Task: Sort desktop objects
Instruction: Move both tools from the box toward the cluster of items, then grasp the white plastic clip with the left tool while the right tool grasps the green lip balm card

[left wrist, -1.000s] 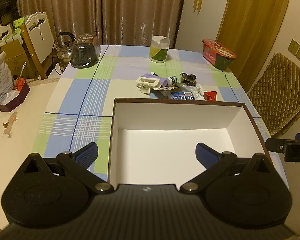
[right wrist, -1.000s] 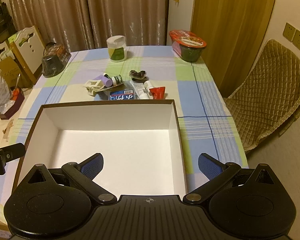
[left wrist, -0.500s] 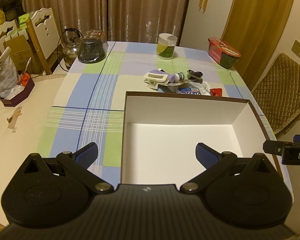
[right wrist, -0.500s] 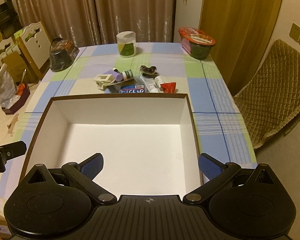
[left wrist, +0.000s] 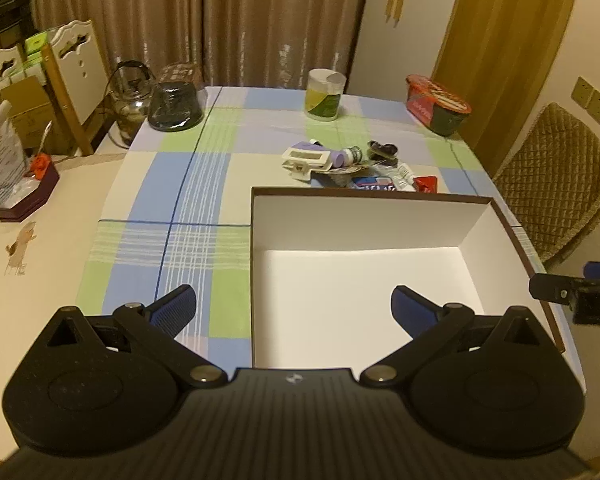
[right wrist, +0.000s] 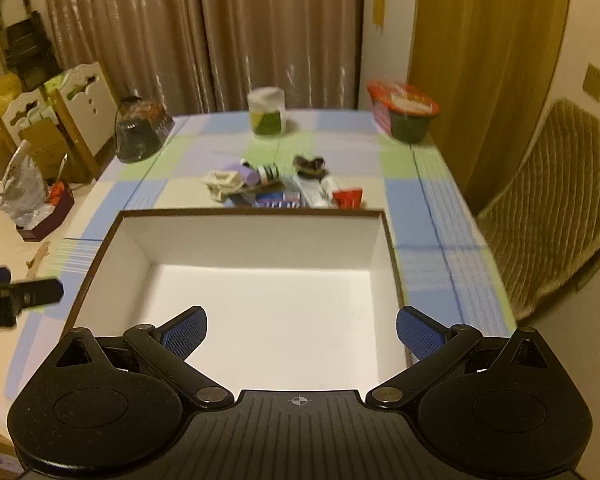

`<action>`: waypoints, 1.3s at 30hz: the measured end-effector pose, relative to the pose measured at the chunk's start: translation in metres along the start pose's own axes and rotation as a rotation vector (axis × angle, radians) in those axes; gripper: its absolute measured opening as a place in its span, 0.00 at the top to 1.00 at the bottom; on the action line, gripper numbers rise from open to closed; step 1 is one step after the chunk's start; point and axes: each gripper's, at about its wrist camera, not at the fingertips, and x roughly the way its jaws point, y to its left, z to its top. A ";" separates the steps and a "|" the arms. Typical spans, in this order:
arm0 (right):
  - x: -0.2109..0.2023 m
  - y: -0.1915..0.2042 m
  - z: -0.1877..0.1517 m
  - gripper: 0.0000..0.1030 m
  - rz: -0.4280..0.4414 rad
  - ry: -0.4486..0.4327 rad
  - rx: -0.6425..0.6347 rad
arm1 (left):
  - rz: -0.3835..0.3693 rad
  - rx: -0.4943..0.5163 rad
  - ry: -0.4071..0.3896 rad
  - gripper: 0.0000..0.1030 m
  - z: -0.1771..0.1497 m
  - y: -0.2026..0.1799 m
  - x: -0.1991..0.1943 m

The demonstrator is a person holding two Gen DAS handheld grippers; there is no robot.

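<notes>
— What do you have on the left?

— My left gripper point(left wrist: 293, 307) hangs over the near left edge of the box point(left wrist: 364, 216). Its jaws are spread wide and hold nothing: one blue pad sits over the checked cloth point(left wrist: 180, 184), the other over the white floor of the box.

— And the right?

— My right gripper point(right wrist: 301, 330) is over the near part of the box point(right wrist: 256, 236) too, jaws just as wide, empty. Both pads point(right wrist: 418, 334) show against the white inside. This view is a bit blurred.

— Where are the things to sort?

— In a small heap point(left wrist: 356, 164) on the cloth just beyond the far wall of the box, well apart from both grippers. I see a cream clip point(left wrist: 306, 160) at the left, a purple tube point(left wrist: 336, 156) touching it, a dark clip point(left wrist: 382, 149) behind, a blue packet point(left wrist: 372, 183) against the box wall, a white tube point(left wrist: 403, 172) and a red piece point(left wrist: 426, 183) at the right. From the right camera the same heap point(right wrist: 284, 184) lies past the far wall.

— Anything in the box?

— I see only its white floor and walls.

— What else is on the table?

— A white and green tub point(left wrist: 325, 95) at the far middle, a red-lidded bowl point(left wrist: 438, 105) at the far right, a dark dome point(left wrist: 175, 105) at the far left. A quilted chair point(left wrist: 556, 184) stands to the right.
</notes>
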 end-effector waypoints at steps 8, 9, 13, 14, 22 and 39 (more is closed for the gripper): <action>0.001 -0.020 0.032 0.00 -0.015 -0.074 -0.025 | -0.052 0.041 -0.024 0.01 0.031 0.005 0.019; 0.004 -0.022 0.038 0.00 -0.011 -0.082 -0.034 | -0.056 0.048 -0.026 0.01 0.036 0.005 0.022; 0.018 -0.034 0.064 0.00 0.011 -0.106 -0.074 | -0.060 0.072 -0.034 0.01 0.062 0.007 0.039; 0.026 -0.037 0.071 0.00 0.025 -0.105 -0.085 | -0.054 0.080 -0.037 0.01 0.069 0.007 0.044; 0.093 -0.056 0.126 0.00 0.145 -0.085 -0.166 | 0.010 0.135 -0.022 0.01 0.122 0.005 0.095; 0.214 -0.037 0.181 0.01 0.219 0.036 -0.281 | -0.185 0.327 0.094 0.01 0.176 0.019 0.251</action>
